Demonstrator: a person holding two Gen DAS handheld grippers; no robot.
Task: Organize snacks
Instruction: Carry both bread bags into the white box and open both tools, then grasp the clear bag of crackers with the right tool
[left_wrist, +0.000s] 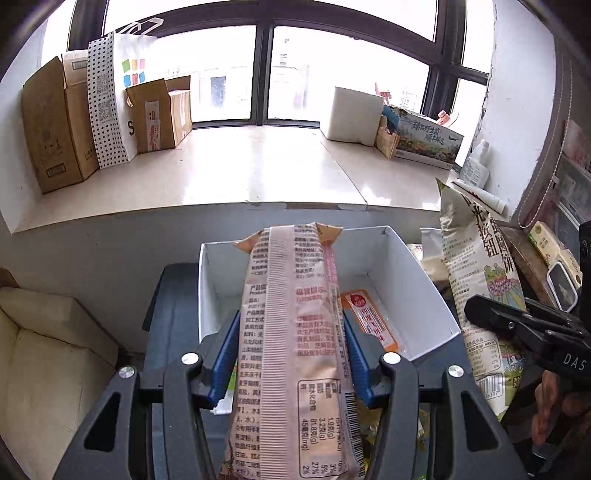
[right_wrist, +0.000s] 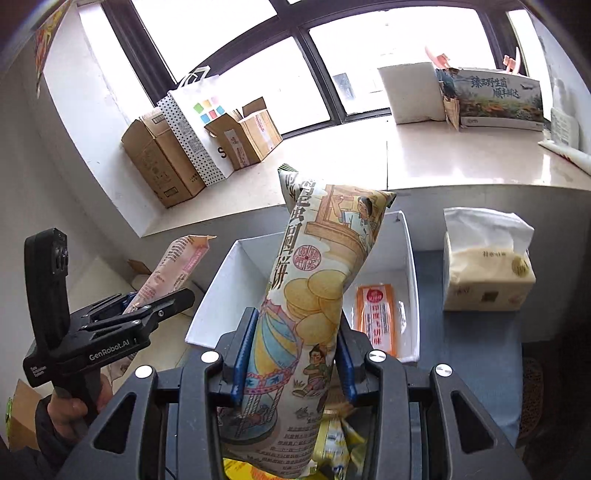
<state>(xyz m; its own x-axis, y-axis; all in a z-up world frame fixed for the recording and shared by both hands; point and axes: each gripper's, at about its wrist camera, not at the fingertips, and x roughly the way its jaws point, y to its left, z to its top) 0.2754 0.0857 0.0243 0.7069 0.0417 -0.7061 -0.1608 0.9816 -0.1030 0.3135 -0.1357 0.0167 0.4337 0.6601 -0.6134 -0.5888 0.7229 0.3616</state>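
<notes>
Both wrist cameras sit close behind their fingers, facing the window. The left view looks level, the right one tilted; both share the white box (left_wrist: 406, 258) (right_wrist: 406, 243).

A pale window ledge (left_wrist: 258, 170) runs below the dark-framed window (left_wrist: 264, 74); at the ledge's left end stands a tall brown carton (left_wrist: 51, 125), and just beside it a white polka-dot paper bag (left_wrist: 114, 99) with coloured squares; next along sits a smaller open cardboard box (left_wrist: 162, 110); at the ledge's right end lies a white box (left_wrist: 351, 114), with a printed landscape box (left_wrist: 424, 138) beside it; below the ledge, a tissue pack (right_wrist: 487, 266) rests on a blue-grey surface.
</notes>
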